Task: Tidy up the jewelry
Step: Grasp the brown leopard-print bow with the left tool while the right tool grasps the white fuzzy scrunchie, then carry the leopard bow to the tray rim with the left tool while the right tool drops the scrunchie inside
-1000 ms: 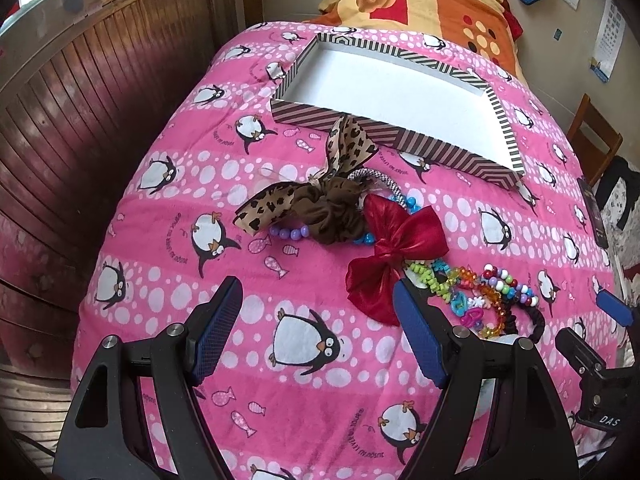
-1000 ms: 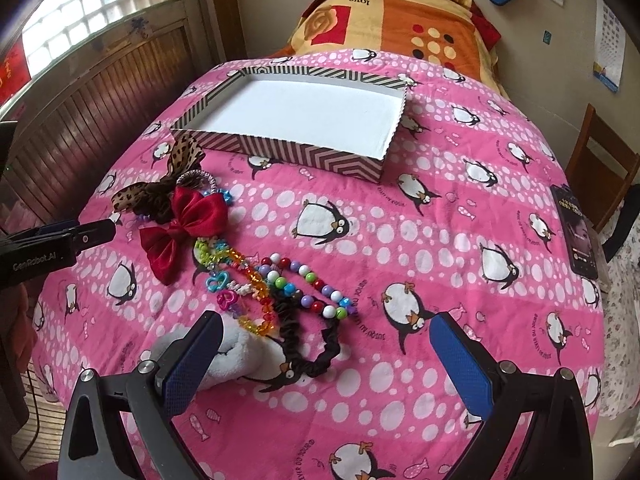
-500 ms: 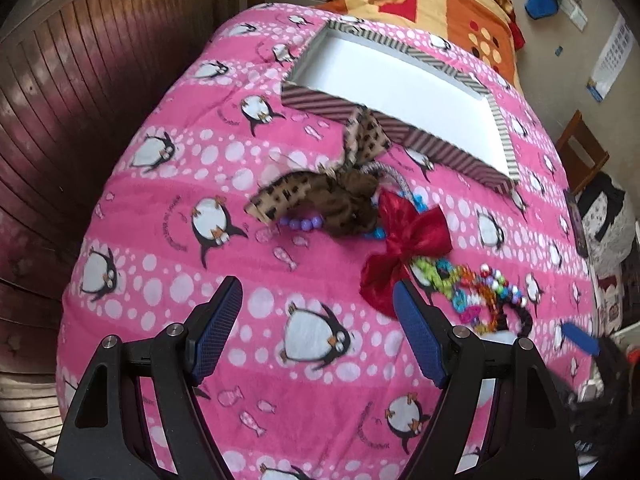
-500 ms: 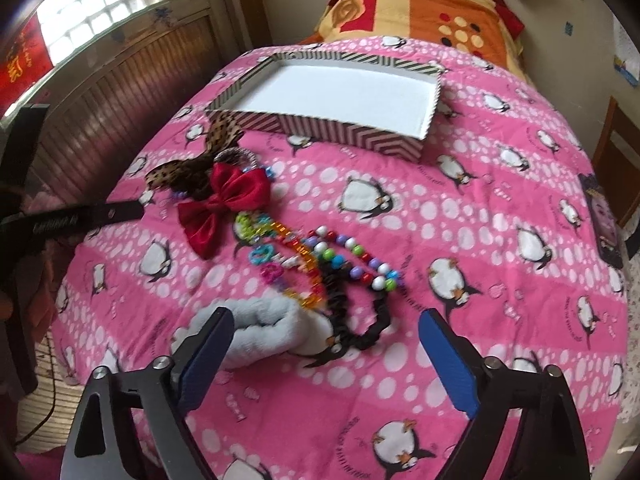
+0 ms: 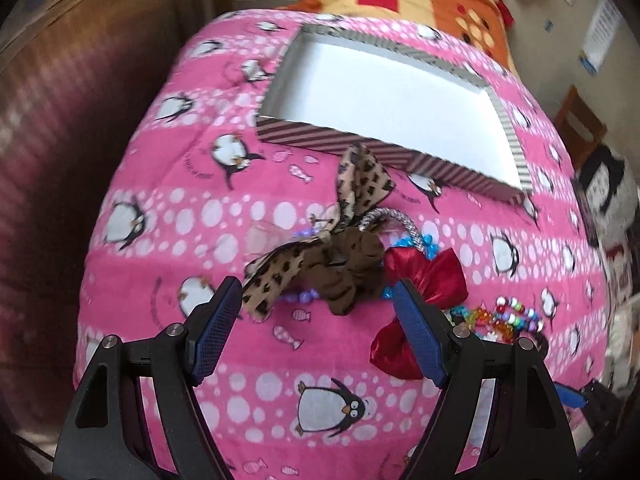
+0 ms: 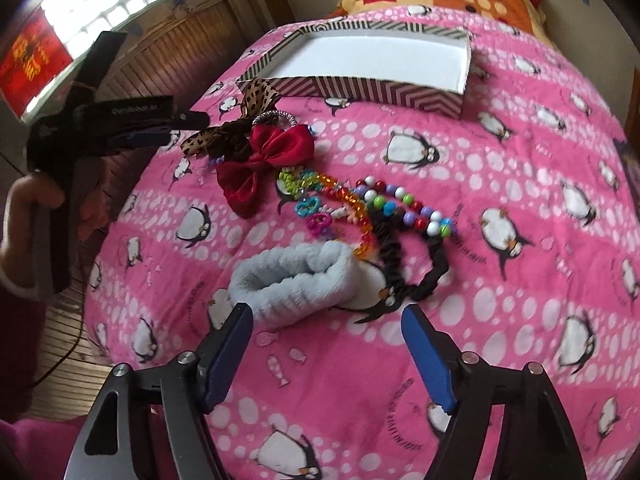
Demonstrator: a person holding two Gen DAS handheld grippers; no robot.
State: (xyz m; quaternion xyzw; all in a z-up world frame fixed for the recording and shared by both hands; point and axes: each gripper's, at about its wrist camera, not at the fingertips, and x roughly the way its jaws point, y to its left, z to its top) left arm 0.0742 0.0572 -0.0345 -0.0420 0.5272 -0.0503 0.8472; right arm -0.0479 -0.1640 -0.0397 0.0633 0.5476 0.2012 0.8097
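On the bed, my right hand-held gripper [image 6: 326,344] is closing, empty, just short of the grey scrunchie [image 6: 294,280]; the left hand-held gripper [image 5: 318,308] gapes empty before the leopard bow [image 5: 320,256]. I judge grasping comes next, then the striped box [image 6: 360,88].

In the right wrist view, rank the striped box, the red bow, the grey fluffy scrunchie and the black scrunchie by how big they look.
1. striped box
2. grey fluffy scrunchie
3. red bow and black scrunchie: they look alike, so unranked. The scrunchies lie nearer the camera, which inflates them.
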